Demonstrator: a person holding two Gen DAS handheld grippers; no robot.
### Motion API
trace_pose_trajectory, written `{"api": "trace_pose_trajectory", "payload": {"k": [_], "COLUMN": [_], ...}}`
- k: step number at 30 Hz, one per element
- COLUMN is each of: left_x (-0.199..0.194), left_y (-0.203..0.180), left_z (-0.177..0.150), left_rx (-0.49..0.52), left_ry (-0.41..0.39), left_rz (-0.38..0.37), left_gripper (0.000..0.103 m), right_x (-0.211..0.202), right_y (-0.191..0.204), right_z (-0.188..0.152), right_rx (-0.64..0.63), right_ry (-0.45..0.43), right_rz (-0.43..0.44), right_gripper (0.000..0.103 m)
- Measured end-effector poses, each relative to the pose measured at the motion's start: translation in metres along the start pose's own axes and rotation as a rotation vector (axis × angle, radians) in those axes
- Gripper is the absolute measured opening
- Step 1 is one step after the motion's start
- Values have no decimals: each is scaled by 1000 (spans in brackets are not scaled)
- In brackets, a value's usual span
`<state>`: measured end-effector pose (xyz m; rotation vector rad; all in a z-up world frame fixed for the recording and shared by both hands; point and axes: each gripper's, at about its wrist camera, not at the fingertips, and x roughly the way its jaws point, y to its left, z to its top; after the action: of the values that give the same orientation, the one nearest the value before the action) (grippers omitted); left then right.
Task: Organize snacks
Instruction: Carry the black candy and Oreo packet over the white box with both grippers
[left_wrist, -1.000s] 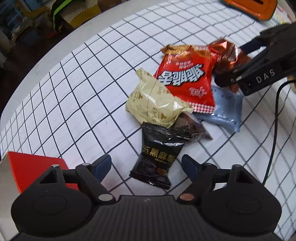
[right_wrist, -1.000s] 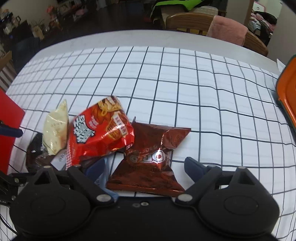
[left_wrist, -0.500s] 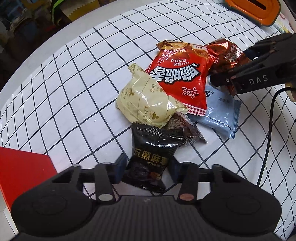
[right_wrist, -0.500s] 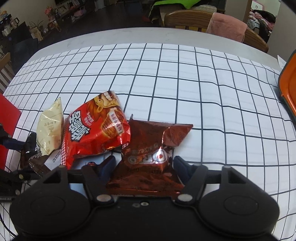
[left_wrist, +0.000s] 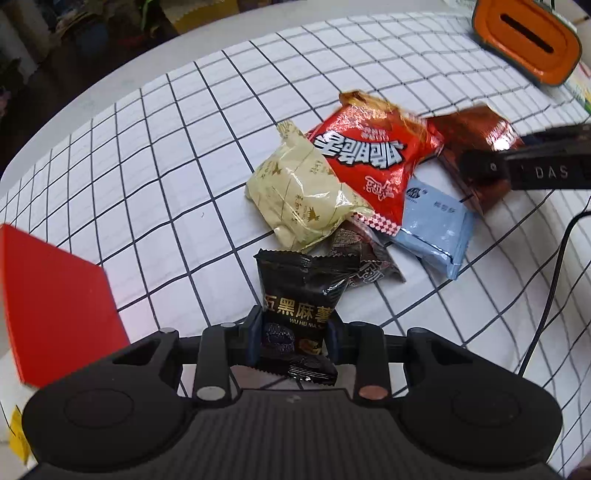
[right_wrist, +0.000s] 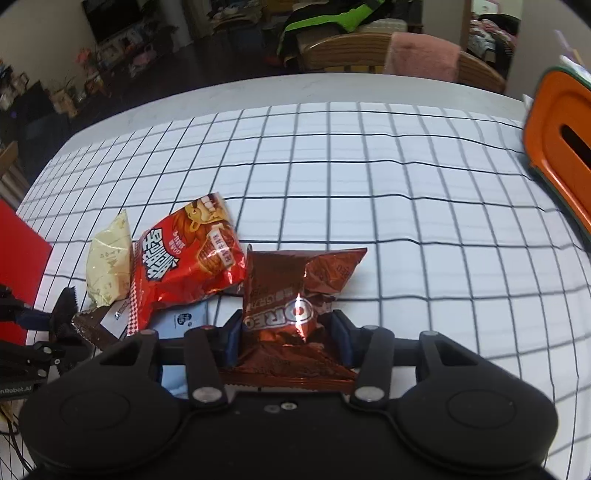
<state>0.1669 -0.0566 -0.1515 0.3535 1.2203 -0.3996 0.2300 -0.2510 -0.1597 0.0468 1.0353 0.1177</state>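
**Snacks heaped on a checked cloth, one in each gripper**

Snacks lie in a loose pile on a white cloth (right_wrist: 369, 177) ruled with black squares. The left gripper (left_wrist: 293, 338) is closing, its blue pads pinching the lower half of a glossy black pack (left_wrist: 301, 306) with gold lettering and zigzag ends. At 12 o'clock from it sits a puffy cream pack (left_wrist: 299, 195) in crinkled film; at 1 o'clock a shiny red bag (left_wrist: 373, 155) overlaps a flat, matte pale-blue sachet (left_wrist: 436, 229). A dark brown wrapper (left_wrist: 364, 258) is mostly buried under the cream pack.

The right gripper (right_wrist: 288, 338) is also closing, its pads against the sides of a creased coppery foil Oreo bag (right_wrist: 291, 295), whose bottom edge is cut off by the gripper body.

A red sheet (left_wrist: 51, 302) runs off at 9 o'clock in the left view; an orange, slotted, rounded box (left_wrist: 528, 40) sits at 1 o'clock, partly cropped. The Oreo bag is blurred there.
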Motion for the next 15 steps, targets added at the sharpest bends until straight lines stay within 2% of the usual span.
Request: {"api": "trace_pose_trajectory", "payload": {"k": [7,11,15], "left_x": [-25,-51,-79], "left_y": [3,5,11], "left_z": [-12,-22,-30], "left_rx": [-44,-60,-72], "left_ry": [-23,-49,-86], "left_rz": [-23,-41,-43], "left_gripper": [32,33,33], "right_x": [-42,-70,-93], "right_y": [-4,13,48], "right_z": [-21,-26,-30], "right_rx": [44,38,35], "right_ry": [-28,-52,-77], "right_rz": [18,28,41], "right_gripper": [47,47,47]}}
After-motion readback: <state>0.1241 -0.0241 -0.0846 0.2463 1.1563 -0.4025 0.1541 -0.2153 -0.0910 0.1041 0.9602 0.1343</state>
